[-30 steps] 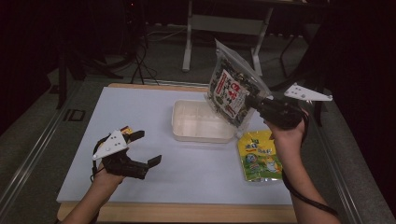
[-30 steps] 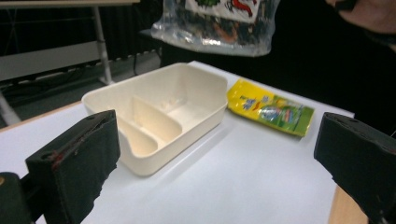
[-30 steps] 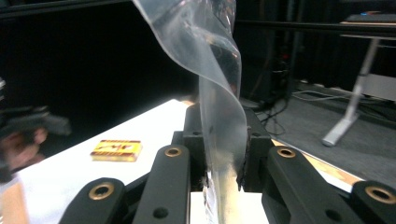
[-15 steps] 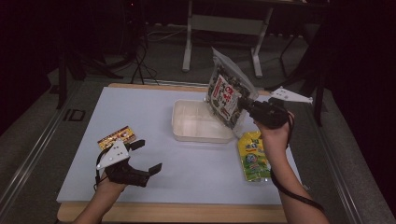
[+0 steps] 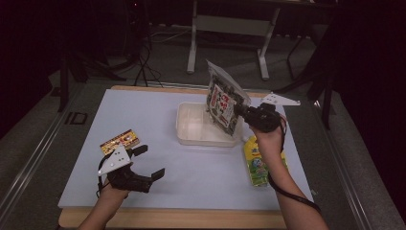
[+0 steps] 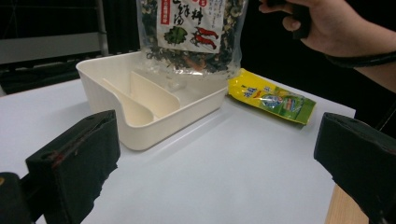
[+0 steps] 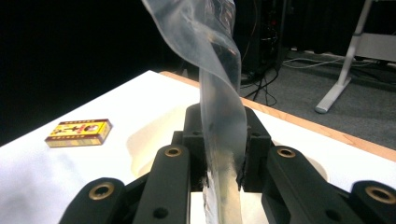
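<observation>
A clear bag of dried green mix with a red and white label (image 5: 221,97) hangs tilted over the right end of a white divided tray (image 5: 184,134). My right gripper (image 5: 239,111) is shut on the bag's right edge. In the right gripper view its jaws pinch the bag's clear seam (image 7: 223,140) at my right gripper (image 7: 224,173). My left gripper (image 5: 152,161) rests low near the table's front left, open with nothing between its jaws. The left gripper view looks past my left gripper (image 6: 215,172) at the tray (image 6: 116,109) and the bag (image 6: 196,32) above it.
A yellow and green packet (image 5: 258,163) lies flat right of the tray, under my right forearm; the same packet (image 6: 271,95) sits beyond the tray. A small yellow and red box (image 5: 119,140) lies behind my left gripper, and this box (image 7: 79,132) lies flat. Table edges are near.
My right gripper has carried the bag down and to the left, over the tray's right end. My left hand has sunk toward the table, and the small box behind it has come into sight.
</observation>
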